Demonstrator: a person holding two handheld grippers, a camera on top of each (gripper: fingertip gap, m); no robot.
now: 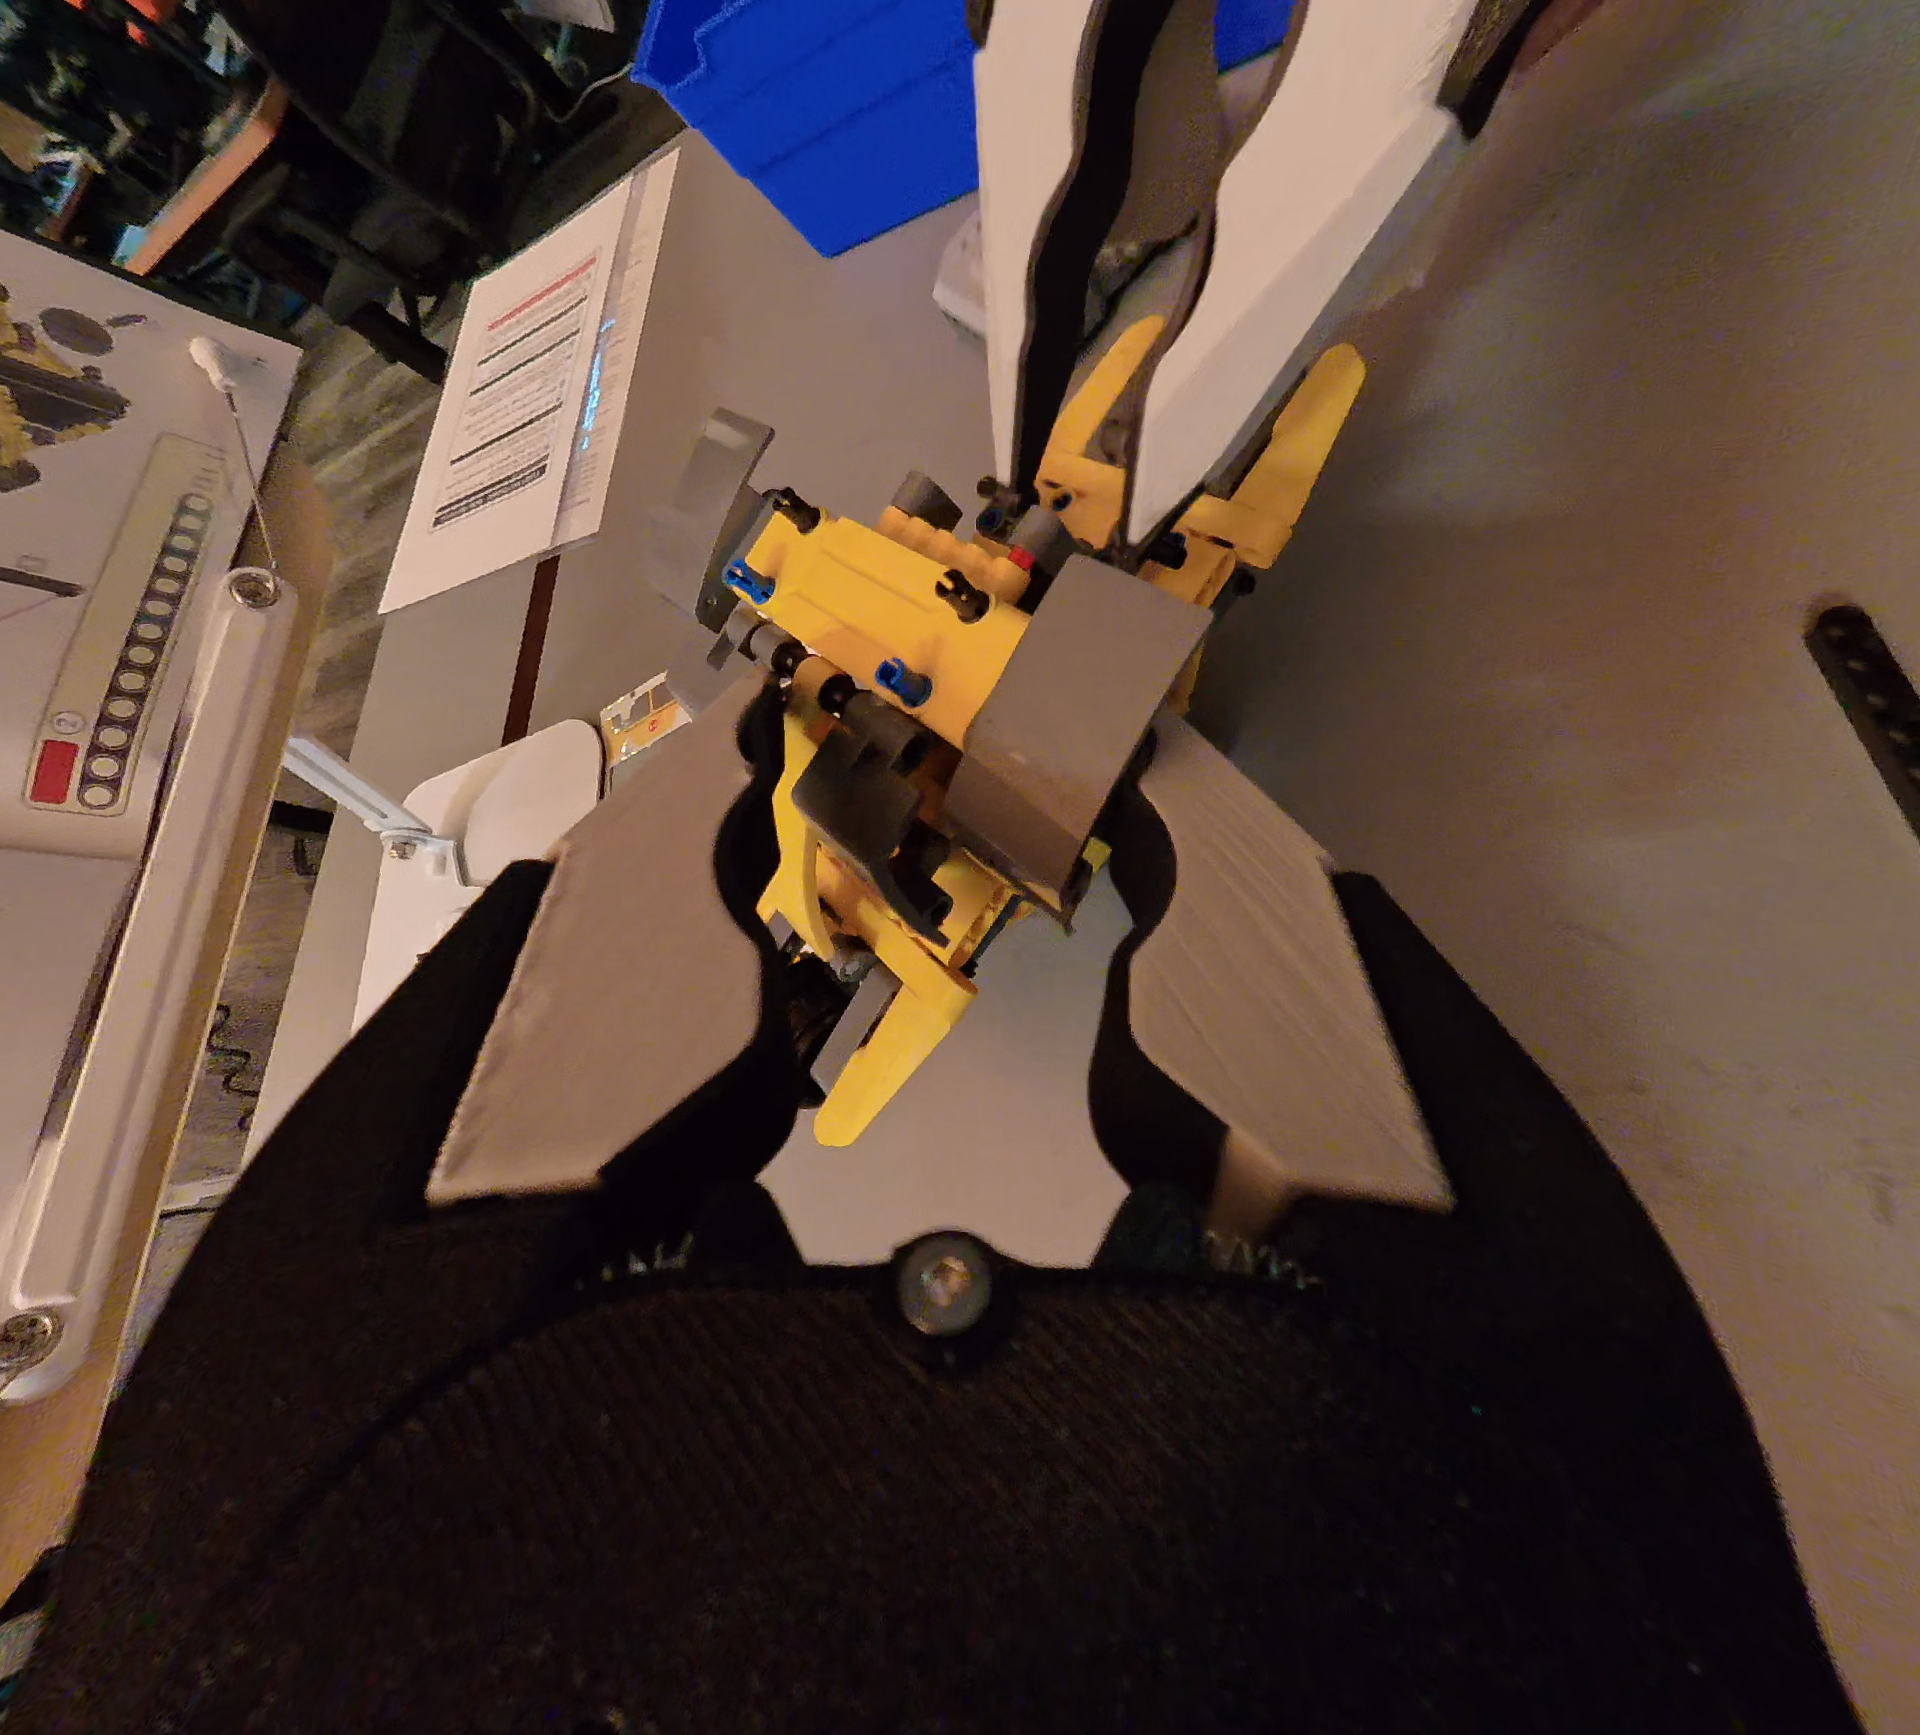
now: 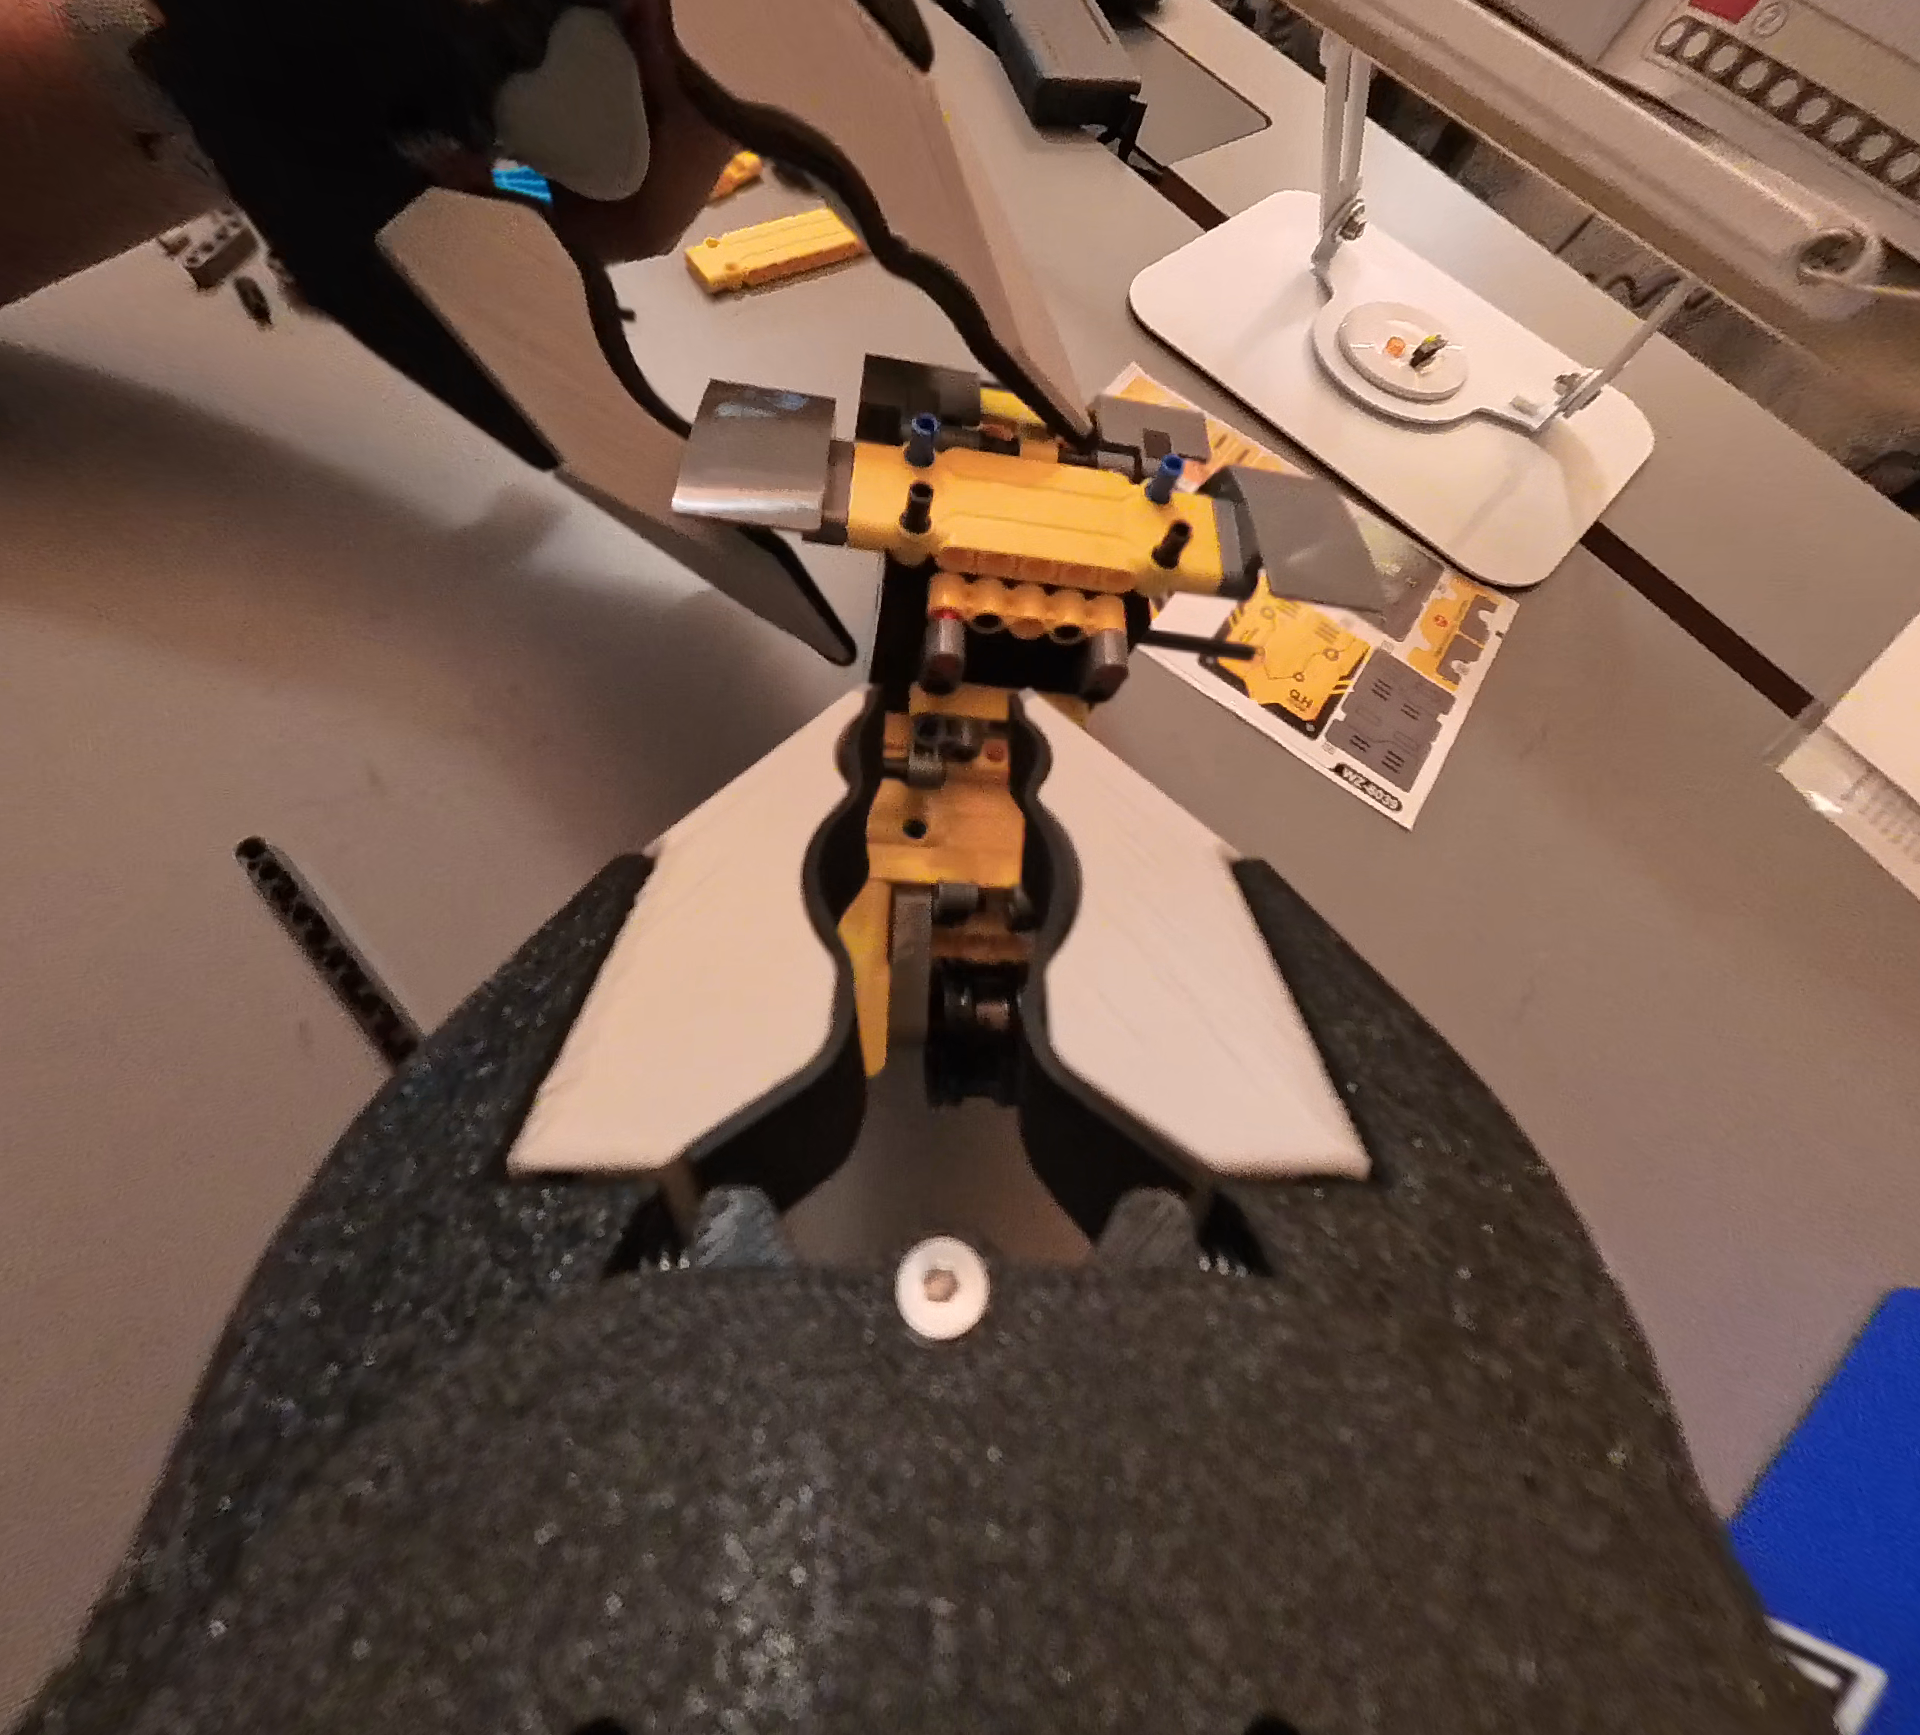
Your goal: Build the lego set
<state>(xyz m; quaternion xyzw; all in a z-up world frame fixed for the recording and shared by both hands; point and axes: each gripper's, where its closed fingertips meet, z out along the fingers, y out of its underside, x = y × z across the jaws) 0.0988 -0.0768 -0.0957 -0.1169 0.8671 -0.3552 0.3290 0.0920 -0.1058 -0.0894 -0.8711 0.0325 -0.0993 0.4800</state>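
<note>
A yellow and grey brick model (image 1: 894, 615) with grey wing panels and blue pins is held above the grey table between both grippers. My left gripper (image 1: 951, 719) is shut on the model's dark grey and yellow body. My right gripper (image 1: 1081, 511) comes in from the top and pinches the model's yellow forked end. In the right wrist view, my right gripper (image 2: 943, 703) is shut on the model's narrow yellow stem (image 2: 951, 823). The left gripper (image 2: 966, 537) reaches in from the upper left and clamps the wide yellow block (image 2: 1029, 506).
A black perforated beam (image 2: 322, 947) lies on the table, also in the left wrist view (image 1: 1870, 709). A sticker sheet (image 2: 1340, 677), a white stand base (image 2: 1392, 397), loose yellow pieces (image 2: 774, 246), a blue bin (image 1: 831, 54) and a printed sheet (image 1: 530, 428) lie around. My left and right fingertips are right by each other.
</note>
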